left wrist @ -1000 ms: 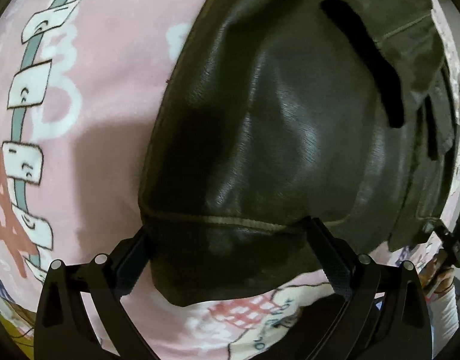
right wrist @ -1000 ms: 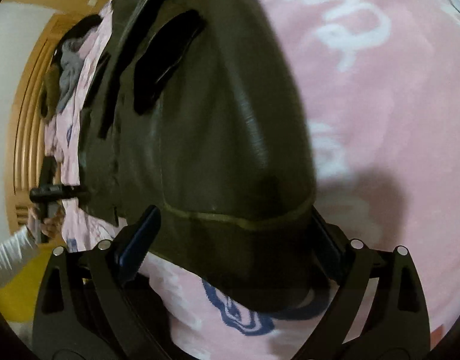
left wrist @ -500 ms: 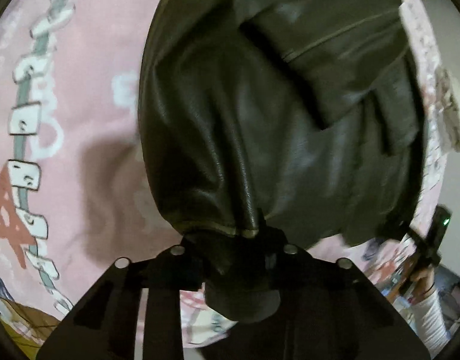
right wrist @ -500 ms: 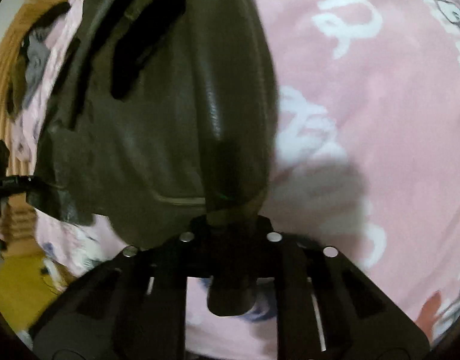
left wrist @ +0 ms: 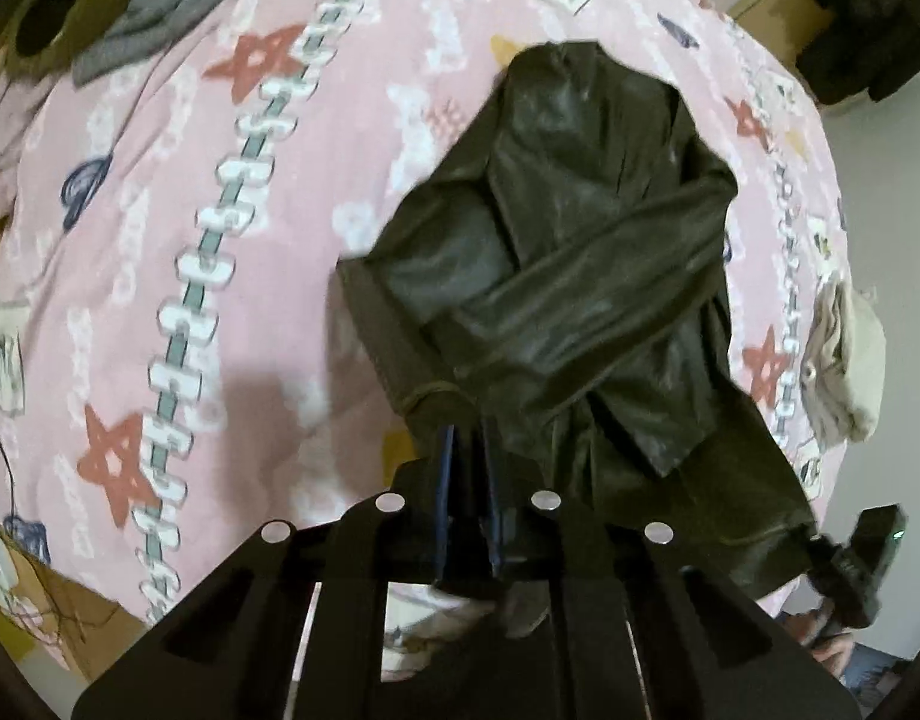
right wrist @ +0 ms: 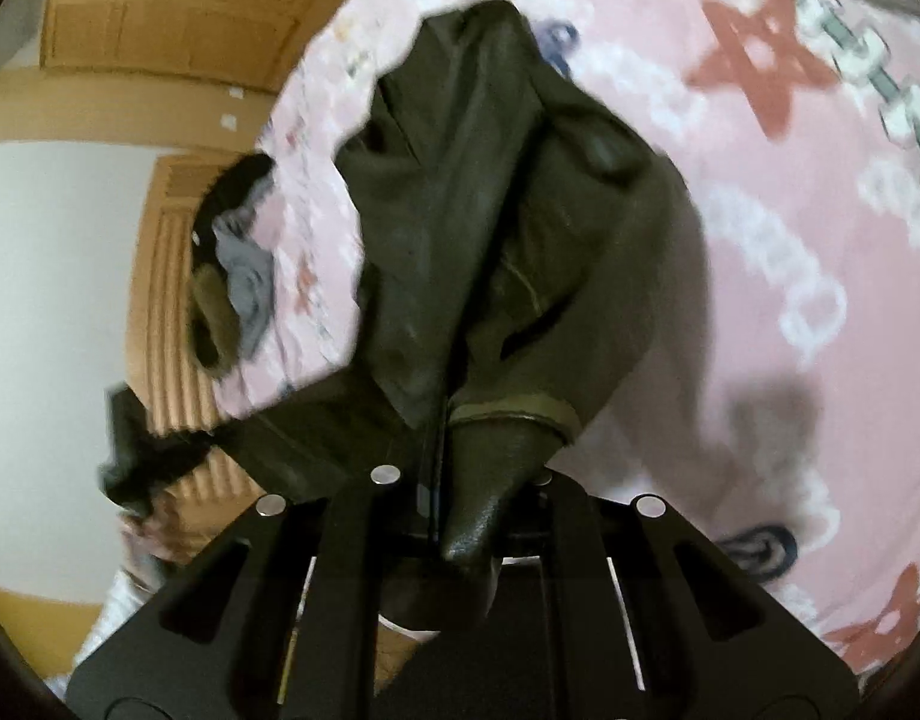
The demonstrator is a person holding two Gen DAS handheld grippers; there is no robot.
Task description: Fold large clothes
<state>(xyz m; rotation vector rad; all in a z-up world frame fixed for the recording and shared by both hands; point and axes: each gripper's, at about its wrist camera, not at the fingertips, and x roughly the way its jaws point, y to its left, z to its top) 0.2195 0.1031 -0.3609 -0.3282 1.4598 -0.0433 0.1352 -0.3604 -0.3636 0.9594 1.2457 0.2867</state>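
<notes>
A: The jacket (left wrist: 586, 276), dark olive and leather-looking, is that lying flat?

B: No. It hangs bunched above the pink bedspread (left wrist: 232, 228), the one printed with red stars and a white chain-like stripe. Its far end droops toward the cover; whether it touches there, I cannot tell. One sleeve crosses the front at a slant in the left wrist view.

A: And the bedspread fills most of both views?

B: Yes. At its far edge sits a heap of grey and brown clothes (left wrist: 118, 12), well apart from the jacket. A pale folded cloth (left wrist: 844, 372) lies near the bed's right edge in the left wrist view. Wooden panelling (right wrist: 160, 18) and a white wall show beyond the bed in the right wrist view.

A: What holds the jacket?

B: Both tools. The left gripper (left wrist: 469, 510) has its fingers pressed together on a ribbed hem corner, pinching the fabric. The right gripper (right wrist: 445, 480) is likewise clamped on the other hem corner, with a flap of material poking out toward the camera.

A: Is each gripper seen from the other?

B: The right one appears low at the right edge of the left view; the left one shows blurred at the left of the right view.
</notes>
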